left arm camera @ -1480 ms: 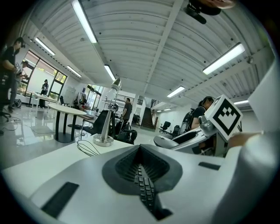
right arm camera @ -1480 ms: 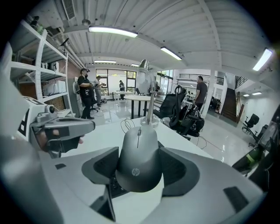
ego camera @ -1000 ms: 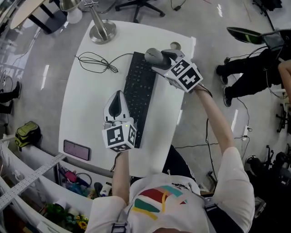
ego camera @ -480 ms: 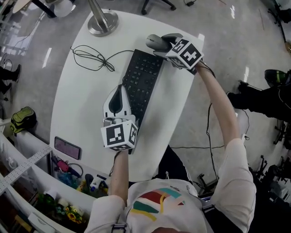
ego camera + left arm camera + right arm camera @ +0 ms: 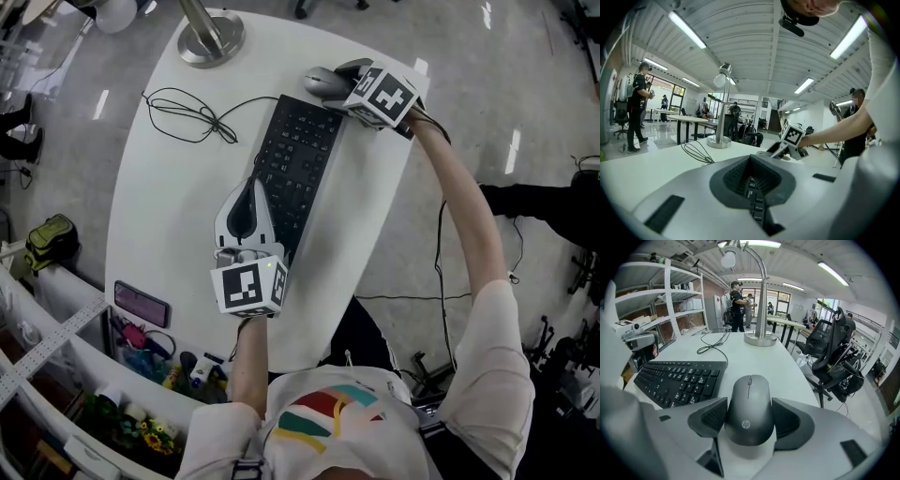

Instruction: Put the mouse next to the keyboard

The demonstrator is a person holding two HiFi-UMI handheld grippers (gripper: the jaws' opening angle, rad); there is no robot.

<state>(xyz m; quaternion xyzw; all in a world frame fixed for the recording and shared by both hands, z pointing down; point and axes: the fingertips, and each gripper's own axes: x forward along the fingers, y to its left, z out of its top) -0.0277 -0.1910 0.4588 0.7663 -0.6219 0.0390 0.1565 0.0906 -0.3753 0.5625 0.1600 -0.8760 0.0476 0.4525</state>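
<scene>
A dark grey mouse (image 5: 323, 82) sits between the pads of my right gripper (image 5: 339, 86), which is shut on it just past the far right corner of the black keyboard (image 5: 292, 169). The right gripper view has the mouse (image 5: 749, 409) gripped on both sides by the right gripper (image 5: 749, 418), low over the white table (image 5: 759, 362), with the keyboard (image 5: 677, 380) to its left. I cannot tell whether the mouse touches the table. My left gripper (image 5: 242, 208) is shut and empty by the keyboard's left edge; in its own view the left gripper (image 5: 752, 180) shows its jaws together.
A lamp base (image 5: 211, 39) stands at the table's far end, with a loose black cable (image 5: 187, 112) beside it. A phone (image 5: 141, 305) lies near the front left edge. An office chair (image 5: 834, 357) stands off the table's right side. People stand in the background.
My right gripper has carried the mouse a little farther away, from over the keyboard's far right corner to just beyond it. The left gripper has stayed put.
</scene>
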